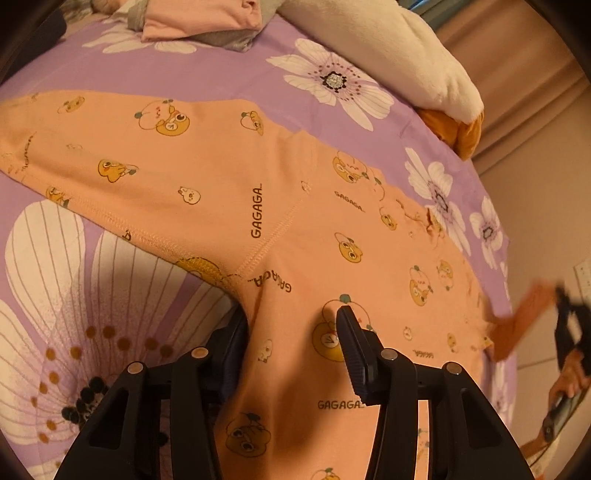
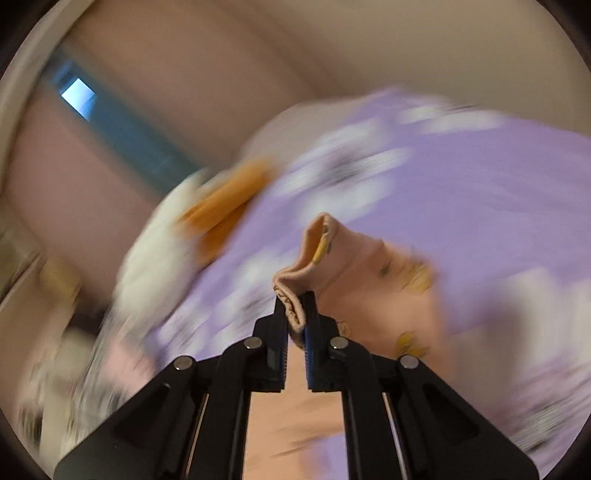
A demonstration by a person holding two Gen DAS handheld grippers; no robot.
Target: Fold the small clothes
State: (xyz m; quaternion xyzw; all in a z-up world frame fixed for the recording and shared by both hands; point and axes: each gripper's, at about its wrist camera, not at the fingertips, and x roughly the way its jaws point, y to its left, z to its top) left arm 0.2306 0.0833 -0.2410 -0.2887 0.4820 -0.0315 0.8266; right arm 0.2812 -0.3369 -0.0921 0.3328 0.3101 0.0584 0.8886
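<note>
1. A peach child's top (image 1: 229, 177), printed with cartoon faces and "GAGAGA", lies spread on a lilac bedsheet with white flowers (image 1: 258, 74).
2. The left gripper (image 1: 291, 332) straddles a raised fold of the top near the armpit seam. One finger (image 1: 354, 350) lies on the cloth and the other is partly hidden under it; whether the pads press cannot be told.
3. The right gripper (image 2: 295, 314) is clamped on the top's cuff (image 2: 314, 254) and holds it above the sheet; that view is blurred.
4. A folded pink garment (image 1: 199, 18) and a cream blanket (image 1: 388, 48) lie at the far edge of the bed.
</note>
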